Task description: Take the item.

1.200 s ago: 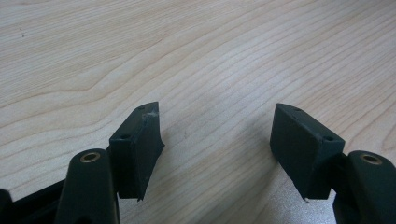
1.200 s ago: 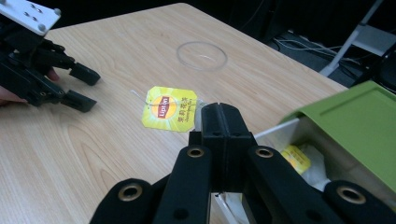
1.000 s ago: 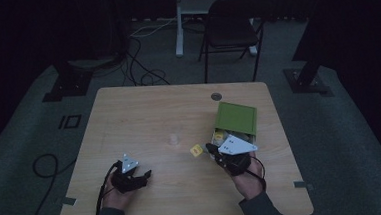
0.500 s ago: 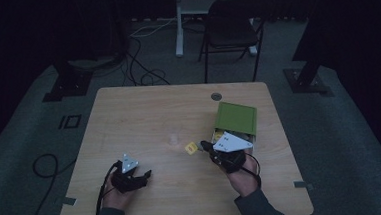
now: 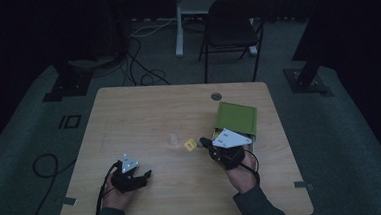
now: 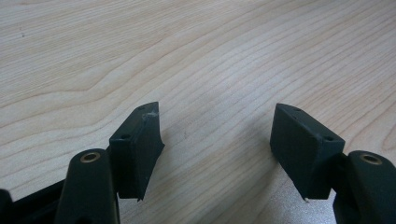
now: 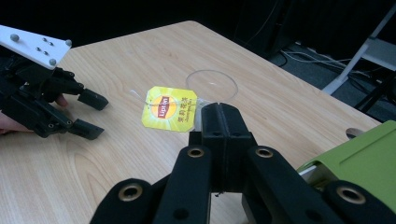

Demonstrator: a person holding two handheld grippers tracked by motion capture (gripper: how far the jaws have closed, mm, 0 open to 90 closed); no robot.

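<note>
My right gripper (image 7: 219,109) is shut and pinches a tea bag by its top; the bag's yellow Lipton tag (image 7: 169,108) sticks out to the left of the jaw tips. In the high view this gripper (image 5: 206,142) holds the tag (image 5: 190,144) just above the table, right of a small clear cup (image 5: 172,138). The cup (image 7: 211,85) stands empty just beyond the tips. An open green box (image 5: 237,118) lies right behind the right hand. My left gripper (image 6: 215,135) rests low over bare wood at the front left (image 5: 143,175), open, nothing between its jaws.
The wooden table (image 5: 143,110) has a round cable hole (image 5: 216,96) near its far edge. A dark folding chair (image 5: 234,32) and cables stand on the floor beyond the table. The green box's edge (image 7: 369,158) lies close to the right of my right gripper.
My right gripper has shifted a little to the left with the tea bag, away from the green box and toward the cup. The left gripper has stayed put.
</note>
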